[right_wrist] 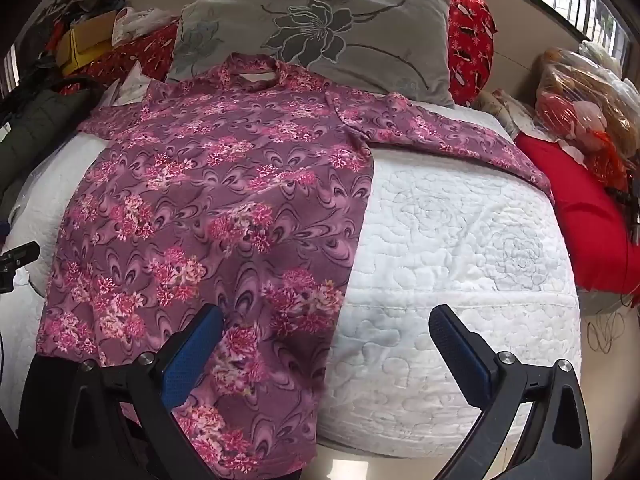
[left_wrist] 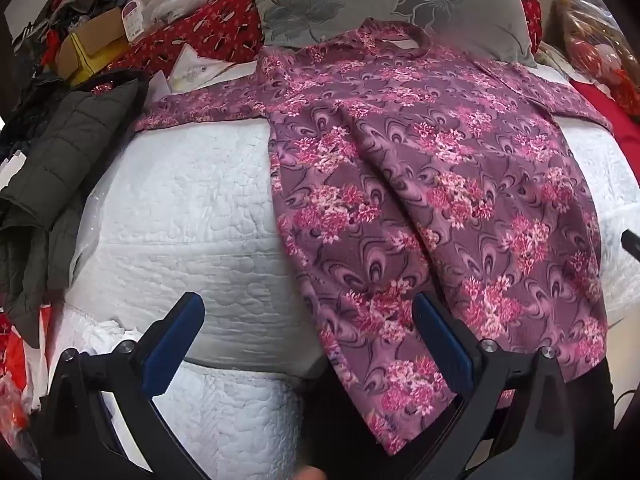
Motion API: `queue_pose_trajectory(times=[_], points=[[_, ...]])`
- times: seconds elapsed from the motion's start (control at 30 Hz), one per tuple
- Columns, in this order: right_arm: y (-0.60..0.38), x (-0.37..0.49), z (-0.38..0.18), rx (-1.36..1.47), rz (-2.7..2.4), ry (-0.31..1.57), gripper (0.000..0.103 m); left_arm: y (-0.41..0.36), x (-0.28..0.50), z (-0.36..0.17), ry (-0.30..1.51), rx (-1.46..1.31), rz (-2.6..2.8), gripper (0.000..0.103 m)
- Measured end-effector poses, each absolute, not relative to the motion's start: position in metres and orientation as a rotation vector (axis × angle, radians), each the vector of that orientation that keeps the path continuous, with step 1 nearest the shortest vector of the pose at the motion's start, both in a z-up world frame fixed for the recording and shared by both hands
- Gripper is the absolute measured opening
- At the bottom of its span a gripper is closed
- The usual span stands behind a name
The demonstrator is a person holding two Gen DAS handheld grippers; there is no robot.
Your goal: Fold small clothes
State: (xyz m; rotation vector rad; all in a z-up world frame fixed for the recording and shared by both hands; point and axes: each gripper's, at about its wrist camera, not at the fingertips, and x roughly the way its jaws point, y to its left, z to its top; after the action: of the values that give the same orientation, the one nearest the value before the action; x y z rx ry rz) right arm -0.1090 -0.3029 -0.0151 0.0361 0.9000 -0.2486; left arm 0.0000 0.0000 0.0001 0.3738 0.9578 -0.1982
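Note:
A purple floral top [left_wrist: 432, 184] lies spread flat on a white quilted bed [left_wrist: 192, 208], collar toward the pillow, sleeves out to both sides, hem hanging over the near edge. My left gripper [left_wrist: 308, 316] is open above the top's lower left edge, right finger over the fabric, left finger over bare quilt. In the right wrist view the same top [right_wrist: 224, 208] fills the left half. My right gripper [right_wrist: 326, 328] is open over its lower right edge, holding nothing. A black tip of the left gripper [right_wrist: 18, 258] shows at that view's left border.
A grey flowered pillow [right_wrist: 320, 36] rests at the head of the bed. A dark padded jacket [left_wrist: 52, 168] lies at the bed's left. Boxes and clothes [left_wrist: 92, 36] pile up at the back left. A red cloth [right_wrist: 588, 224] and plastic bags [right_wrist: 580, 104] sit on the right.

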Motion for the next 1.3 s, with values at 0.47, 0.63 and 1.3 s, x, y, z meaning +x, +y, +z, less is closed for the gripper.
queue_pose_trajectory(times=[0.47, 0.63, 1.3], points=[[-0.317, -0.132, 0.004, 0.088, -0.301, 0.855, 0.103, 0.007, -0.025, 0.022, 0.901, 0.343, -0.282, 0.103], [-0.319, -0.138, 0.01, 0.098, -0.307, 0.845, 0.103, -0.009, -0.037, 0.029, 0.888, 0.359, -0.32, 0.103], [-0.321, -0.151, 0.014, 0.08, -0.327, 0.834, 0.102, -0.017, -0.047, 0.028, 0.891, 0.323, -0.37, 0.103]])
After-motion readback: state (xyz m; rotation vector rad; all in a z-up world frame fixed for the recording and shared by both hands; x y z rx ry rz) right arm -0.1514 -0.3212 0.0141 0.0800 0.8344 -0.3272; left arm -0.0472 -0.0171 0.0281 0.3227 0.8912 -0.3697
